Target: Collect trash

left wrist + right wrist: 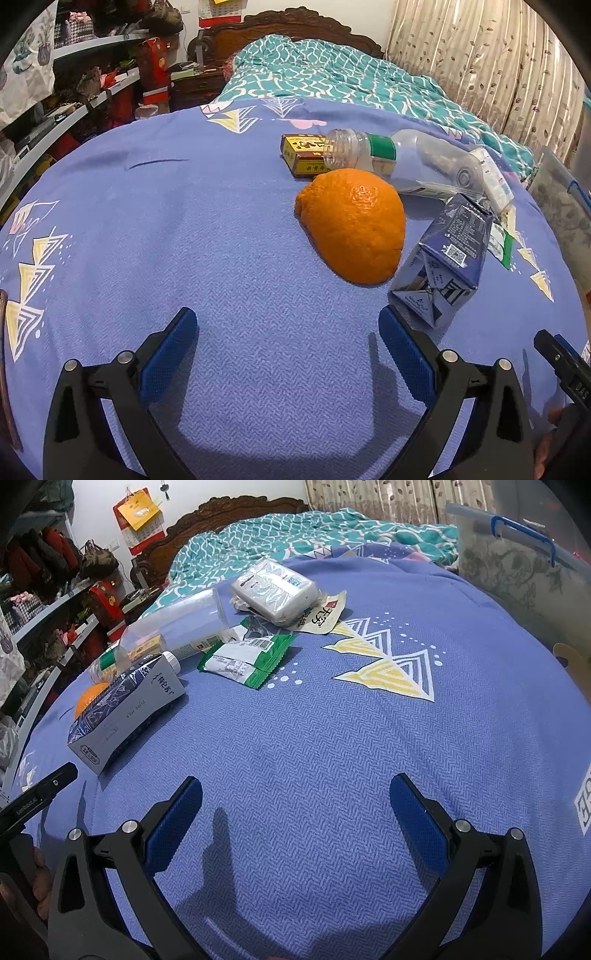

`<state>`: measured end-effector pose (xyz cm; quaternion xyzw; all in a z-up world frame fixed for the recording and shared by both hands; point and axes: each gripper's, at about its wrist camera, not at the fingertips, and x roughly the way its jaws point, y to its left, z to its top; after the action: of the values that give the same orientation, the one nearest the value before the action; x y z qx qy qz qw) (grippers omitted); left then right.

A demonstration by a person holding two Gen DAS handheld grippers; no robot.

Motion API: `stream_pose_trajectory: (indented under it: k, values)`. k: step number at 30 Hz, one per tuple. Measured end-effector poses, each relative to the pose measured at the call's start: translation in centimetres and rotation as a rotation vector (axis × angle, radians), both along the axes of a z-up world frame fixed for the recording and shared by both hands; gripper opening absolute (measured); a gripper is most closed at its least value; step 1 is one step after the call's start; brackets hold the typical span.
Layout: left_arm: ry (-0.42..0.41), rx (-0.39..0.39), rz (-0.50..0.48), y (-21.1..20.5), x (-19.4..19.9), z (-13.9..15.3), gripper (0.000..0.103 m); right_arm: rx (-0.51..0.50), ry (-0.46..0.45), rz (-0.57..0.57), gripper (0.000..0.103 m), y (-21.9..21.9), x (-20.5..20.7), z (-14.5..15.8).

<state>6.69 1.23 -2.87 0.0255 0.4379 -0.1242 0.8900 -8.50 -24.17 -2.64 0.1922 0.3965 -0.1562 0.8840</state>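
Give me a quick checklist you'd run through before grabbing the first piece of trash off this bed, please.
1. Left gripper open and empty: ok.
2. Right gripper open and empty: ok.
3. Trash in view, namely carton, bottle, green wrapper: ok.
4. Carton lies close ahead of the left gripper: ok.
5. Orange touches the carton, may roll: cannot tell.
6. Bin open to receive trash: cannot tell.
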Motion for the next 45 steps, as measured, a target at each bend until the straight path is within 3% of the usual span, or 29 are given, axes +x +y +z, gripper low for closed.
stream_pose_trajectory:
  k: [16,20,24,26,30,33,34,38,40,42,45]
  values:
    - [0.013,-0.015,0.014,0.3,0.3,-0.3,0.094,0.014,-0.013,-0.002,0.100,-0.2,-0.3,0.0]
    - [-0.063,-0.110,-0.008,1.2,-0.6,1.0,0.094,0.016,-0.015,-0.003,0.100,-0.3,-0.4,0.0]
    - [-0.145,-0.109,-0.112,-0.7,-1.7,3.6,0.094,0.027,-0.025,-0.004,0.100,-0.4,-0.5,0.1]
    - [-0.172,-0.094,-0.173,-2.6,-1.9,4.9,0.094,0.036,-0.032,-0.004,0.100,-0.5,-0.6,0.1]
    - [-0.199,0.039,-0.358,-9.1,-1.8,5.5,0.092,0.082,-0.069,-0.007,0.100,-1.1,-1.0,0.2]
    - [-0.174,0.150,-0.434,-12.8,-1.1,4.1,0.069,0.106,-0.094,-0.012,0.098,-2.1,-0.9,0.5]
    - [-0.152,0.171,-0.450,-13.5,-0.7,3.5,0.068,0.092,-0.093,0.006,0.093,-2.3,-0.4,0.8]
    - [-0.096,0.263,-0.433,-14.8,1.1,1.4,0.067,0.036,-0.085,0.158,0.088,-3.5,3.9,2.5]
    - [-0.075,0.252,-0.422,-14.4,1.4,1.2,0.067,-0.037,-0.082,0.201,0.088,-3.9,6.4,2.9]
    - [-0.062,0.239,-0.410,-14.2,1.5,1.3,0.064,-0.119,-0.036,0.276,0.090,-3.9,10.1,2.5]
    - [-0.058,0.235,-0.405,-13.9,1.0,1.6,0.056,-0.120,0.084,0.403,0.094,-3.5,14.2,0.3]
